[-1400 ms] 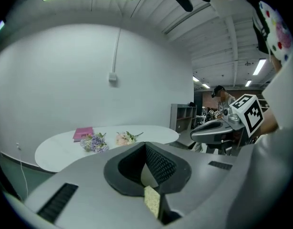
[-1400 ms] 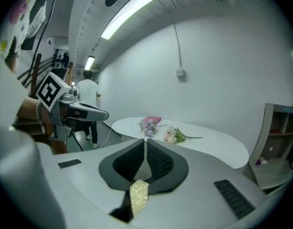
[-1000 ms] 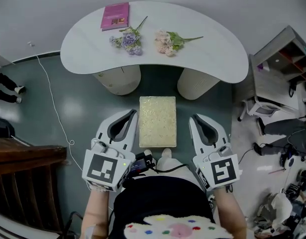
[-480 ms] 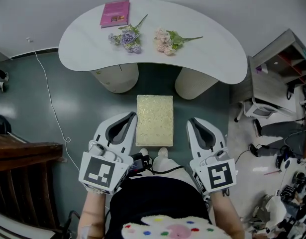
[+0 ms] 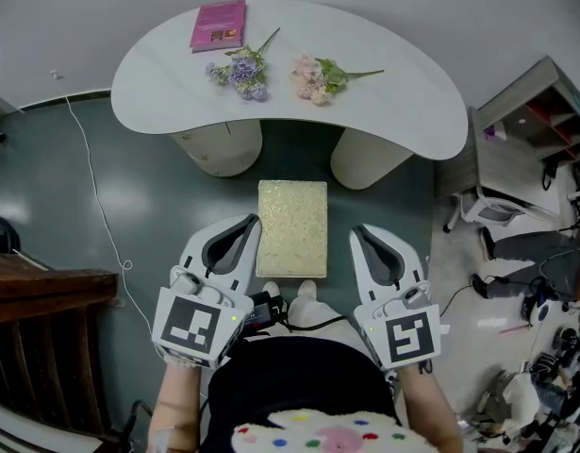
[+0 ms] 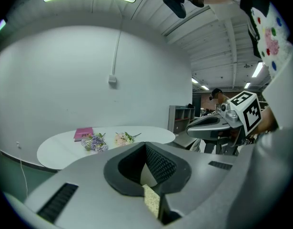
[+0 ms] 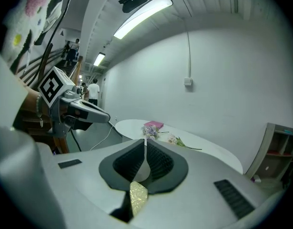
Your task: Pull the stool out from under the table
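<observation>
Bystander's feet moved off left; stool (image 5: 291,227) fronts table pedestals (image 5: 219,149) (cable (image 5: 96,225) alongside).

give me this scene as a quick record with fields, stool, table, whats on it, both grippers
stool: pale yellow rectangular top, on the floor in front of the table, clear of the tabletop's edge
table: white curved top on two round legs
on table: pink book, purple flowers, pink flowers
left gripper: jaws together, nothing between them, at the stool's left side
right gripper: jaws together, empty, apart from the stool's right side
task state: stool looks already out from under the table
</observation>
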Motion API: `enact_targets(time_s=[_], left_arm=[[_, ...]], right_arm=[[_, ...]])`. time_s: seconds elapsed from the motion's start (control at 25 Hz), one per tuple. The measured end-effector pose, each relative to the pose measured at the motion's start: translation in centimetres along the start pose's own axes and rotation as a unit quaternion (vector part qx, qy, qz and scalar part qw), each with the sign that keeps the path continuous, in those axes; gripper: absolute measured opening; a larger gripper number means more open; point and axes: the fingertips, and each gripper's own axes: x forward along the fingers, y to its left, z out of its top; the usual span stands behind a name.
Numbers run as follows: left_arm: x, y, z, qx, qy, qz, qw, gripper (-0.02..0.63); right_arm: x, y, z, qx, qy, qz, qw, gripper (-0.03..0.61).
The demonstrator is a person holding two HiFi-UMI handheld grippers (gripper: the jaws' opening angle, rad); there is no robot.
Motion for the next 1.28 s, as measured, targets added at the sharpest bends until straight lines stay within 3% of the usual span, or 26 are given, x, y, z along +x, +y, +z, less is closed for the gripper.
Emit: enact_targets(time_s=[1.28], left_arm=[[-0.9,-2.0,0.2,0.012,-0.010,-0.009,0.9998,0.017]], right_arm=[[-1.2,0.5,0.1,-0.004,-0.001,-0.003,1.000,0.041]])
